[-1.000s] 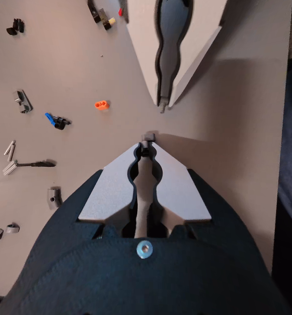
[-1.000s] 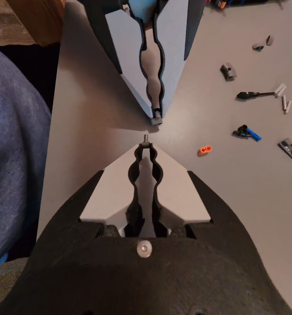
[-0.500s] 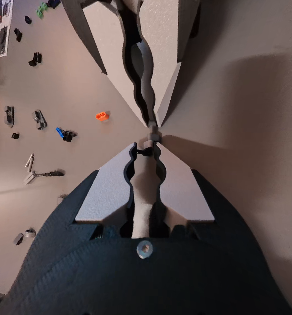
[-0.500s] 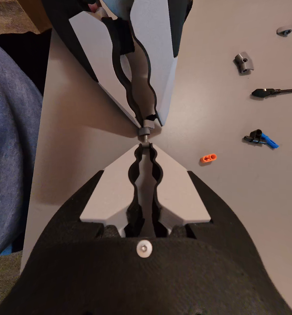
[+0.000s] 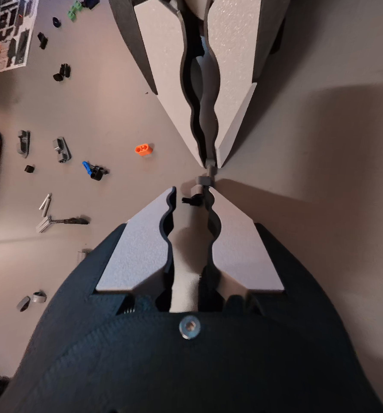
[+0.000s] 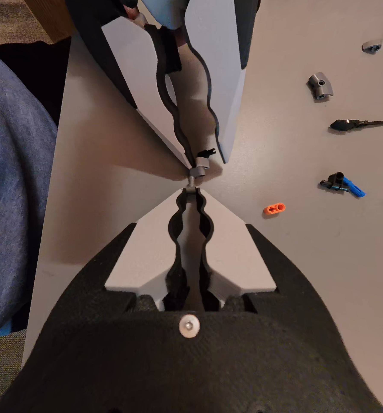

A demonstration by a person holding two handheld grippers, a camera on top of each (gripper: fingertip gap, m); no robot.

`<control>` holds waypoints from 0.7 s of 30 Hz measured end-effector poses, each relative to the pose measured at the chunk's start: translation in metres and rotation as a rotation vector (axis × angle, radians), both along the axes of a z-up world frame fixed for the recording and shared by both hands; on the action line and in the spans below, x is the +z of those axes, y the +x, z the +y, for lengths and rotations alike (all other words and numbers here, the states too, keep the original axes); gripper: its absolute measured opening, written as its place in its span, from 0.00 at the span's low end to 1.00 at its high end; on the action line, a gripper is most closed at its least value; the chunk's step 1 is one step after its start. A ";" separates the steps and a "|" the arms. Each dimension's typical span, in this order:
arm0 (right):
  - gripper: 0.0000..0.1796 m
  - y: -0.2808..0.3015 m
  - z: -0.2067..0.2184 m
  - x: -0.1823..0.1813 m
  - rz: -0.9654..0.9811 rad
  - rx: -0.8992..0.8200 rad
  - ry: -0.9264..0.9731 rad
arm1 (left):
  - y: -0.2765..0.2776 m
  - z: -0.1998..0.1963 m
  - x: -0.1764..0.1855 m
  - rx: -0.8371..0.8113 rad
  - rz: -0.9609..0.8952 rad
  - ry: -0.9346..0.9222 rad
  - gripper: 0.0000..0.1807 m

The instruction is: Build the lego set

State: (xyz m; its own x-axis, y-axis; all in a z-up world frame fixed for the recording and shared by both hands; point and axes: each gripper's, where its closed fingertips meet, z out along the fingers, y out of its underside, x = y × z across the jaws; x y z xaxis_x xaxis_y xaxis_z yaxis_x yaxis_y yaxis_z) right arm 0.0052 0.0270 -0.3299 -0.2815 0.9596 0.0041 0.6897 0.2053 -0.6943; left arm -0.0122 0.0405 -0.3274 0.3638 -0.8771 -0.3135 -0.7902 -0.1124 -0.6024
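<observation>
Grey lego piece now freed; left tongs have spread, right tongs still clamp axle.

Left claw: fingers spread apart, tips facing the other claw.
Right claw: fingers nearly closed, tip to tip with left.

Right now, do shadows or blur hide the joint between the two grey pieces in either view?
Left wrist view: the gripper shadow darkens the table on the right; the grey connector is soft but readable. Right wrist view: shadow lies left of the tips; the grey pin and connector are sharp.
</observation>
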 end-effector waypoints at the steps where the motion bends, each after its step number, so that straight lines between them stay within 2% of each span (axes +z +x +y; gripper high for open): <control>1: 0.03 0.000 0.000 0.000 0.001 0.000 0.000 | 0.000 0.000 0.000 -0.004 0.004 0.013 0.13; 5: 0.03 0.000 0.000 0.000 0.002 0.000 -0.005 | -0.001 0.002 0.004 -0.026 0.050 0.102 0.16; 9: 0.03 0.000 0.000 0.000 0.003 0.002 -0.010 | 0.002 -0.001 0.001 -0.085 0.141 0.177 0.08; 11: 0.03 0.000 0.000 0.000 0.005 0.003 -0.015 | 0.002 -0.001 -0.001 -0.093 0.152 0.179 0.05; 21: 0.03 0.001 0.003 0.000 0.004 -0.009 -0.023 | 0.002 -0.002 0.000 -0.089 0.130 0.149 0.04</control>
